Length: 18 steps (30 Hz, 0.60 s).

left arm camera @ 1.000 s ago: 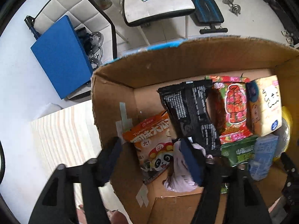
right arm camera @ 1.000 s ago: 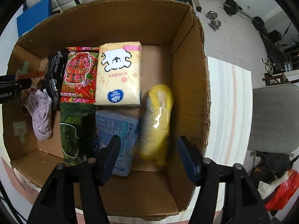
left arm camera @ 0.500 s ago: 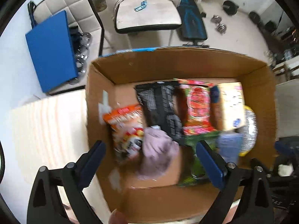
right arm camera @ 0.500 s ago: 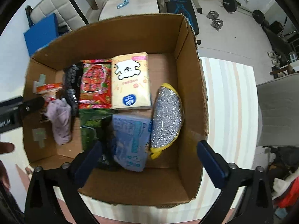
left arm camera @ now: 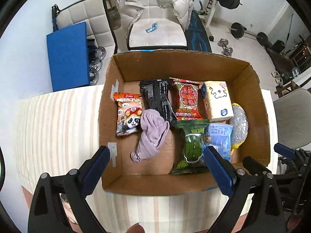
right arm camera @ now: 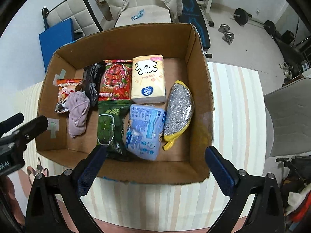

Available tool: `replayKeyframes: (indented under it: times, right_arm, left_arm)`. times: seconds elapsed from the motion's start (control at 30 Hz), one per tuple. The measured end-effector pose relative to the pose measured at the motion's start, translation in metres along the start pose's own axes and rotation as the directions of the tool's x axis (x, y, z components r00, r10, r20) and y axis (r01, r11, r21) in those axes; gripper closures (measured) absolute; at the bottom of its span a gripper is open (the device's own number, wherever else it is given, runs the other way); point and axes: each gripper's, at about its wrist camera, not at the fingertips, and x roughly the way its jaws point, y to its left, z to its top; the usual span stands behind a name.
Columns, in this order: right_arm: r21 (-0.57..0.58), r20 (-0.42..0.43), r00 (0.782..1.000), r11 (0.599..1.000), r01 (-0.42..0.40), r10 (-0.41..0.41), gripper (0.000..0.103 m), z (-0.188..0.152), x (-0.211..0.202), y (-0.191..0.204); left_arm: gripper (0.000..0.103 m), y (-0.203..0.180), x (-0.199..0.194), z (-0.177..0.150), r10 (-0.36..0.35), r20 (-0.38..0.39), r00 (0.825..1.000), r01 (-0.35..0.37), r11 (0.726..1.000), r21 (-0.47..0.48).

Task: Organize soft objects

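A cardboard box (left arm camera: 182, 66) (right arm camera: 124, 38) on a striped table holds several soft items: a lilac cloth (left arm camera: 151, 134) (right arm camera: 77, 110), an orange panda snack bag (left arm camera: 128, 114), a black pack (left arm camera: 157, 99), a red wipes pack (left arm camera: 187, 99), a cream tissue pack (left arm camera: 217, 101) (right arm camera: 148, 79), a green pack (left arm camera: 191, 147), a blue pack (right arm camera: 144, 128) and a silver-and-yellow scrubber (right arm camera: 178, 108). My left gripper (left arm camera: 155, 167) is open and empty above the box's near wall. My right gripper (right arm camera: 153, 167) is open and empty above the near right corner.
The striped tablecloth (left arm camera: 54, 128) (right arm camera: 237, 120) spreads on both sides of the box. Behind it stand a chair with a white jacket (left arm camera: 155, 5), a blue panel (left arm camera: 68, 54), gym weights (left arm camera: 225, 46) and a grey chair (right arm camera: 289, 116) at the right.
Both grippers have risen and pulled back out of the box and opened wide. The lilac cloth and the scrubber now lie free in the box.
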Motion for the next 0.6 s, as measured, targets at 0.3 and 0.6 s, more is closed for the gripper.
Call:
replayKeyframes:
  times: [0.3,0.6]
  right_arm:
    - [0.017,0.034,0.999,1.000,-0.011,0.011,0.000,-0.013,-0.018,-0.003]
    - [0.012,0.125,0.992,0.999,-0.038,0.036,0.000,-0.034,-0.075,-0.006]
  left_arm:
    - [0.004,-0.006,-0.013,-0.018,0.018,0.035,0.999,-0.017,1.000,-0.018]
    - [0.004,-0.015,-0.067,-0.039,0.038,0.133,0.990,-0.035,0.999,-0.031]
